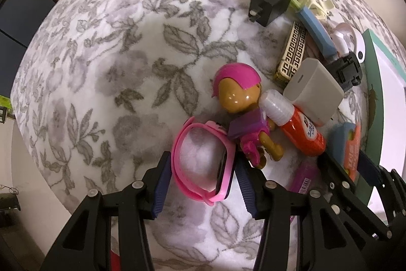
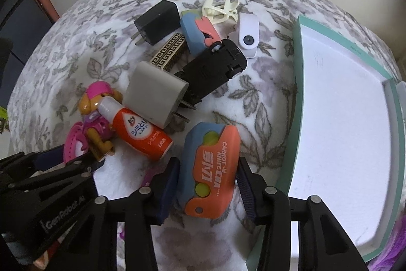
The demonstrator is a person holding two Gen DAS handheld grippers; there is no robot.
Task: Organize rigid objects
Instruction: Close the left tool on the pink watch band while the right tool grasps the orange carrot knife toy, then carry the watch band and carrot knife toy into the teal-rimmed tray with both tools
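Observation:
My left gripper (image 1: 201,184) has its fingers around a pink kids' watch (image 1: 203,164) on the floral cloth; the pads stand close on both sides, contact unclear. My right gripper (image 2: 206,184) brackets a blue-and-orange carrot knife toy (image 2: 209,169), also with its pads close to the toy's sides. Beside the watch lie a pink-hatted dog figure (image 1: 241,103), an orange bottle with a white cap (image 2: 137,128) and a white charger (image 2: 154,90). A teal-rimmed white box (image 2: 297,83) lies open at the right.
Further back lie a black charger (image 2: 157,22), a patterned hair clip (image 2: 168,52), a black toy car (image 2: 215,67), a second blue-and-orange toy (image 2: 198,34), a cream claw clip (image 2: 220,8) and a white device (image 2: 248,34). A small pink item (image 1: 303,179) lies between the grippers.

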